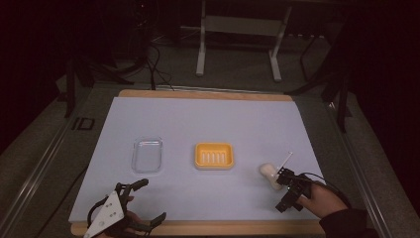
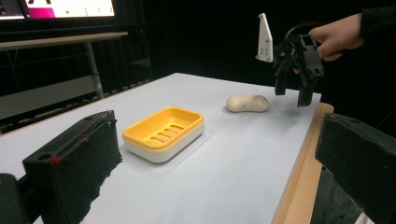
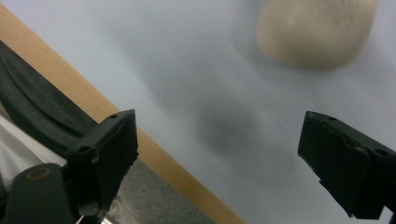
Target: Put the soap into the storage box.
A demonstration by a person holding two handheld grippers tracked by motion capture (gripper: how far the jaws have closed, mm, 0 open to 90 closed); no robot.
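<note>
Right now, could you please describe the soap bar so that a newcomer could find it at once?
On the white table, look right of the yellow soap dish. The soap bar lies bare beside the right gripper: a pale, rounded lump.

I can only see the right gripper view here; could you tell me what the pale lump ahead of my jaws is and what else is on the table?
Observer: It's a soap bar lying flat on the white mat, and the right gripper hangs above the mat beside it, jaws apart, not touching it.
Operator: Thank you. Is there anywhere to put it?
Observer: A yellow soap dish sits near the mat's middle, with nothing in it.
Operator: And what is the other hand doing?
Observer: The left gripper is at the near edge, jaws wide open, holding nothing.
Operator: Is anything else nearby?
Observer: A clear lid lies left of the dish, apart from it.
</note>
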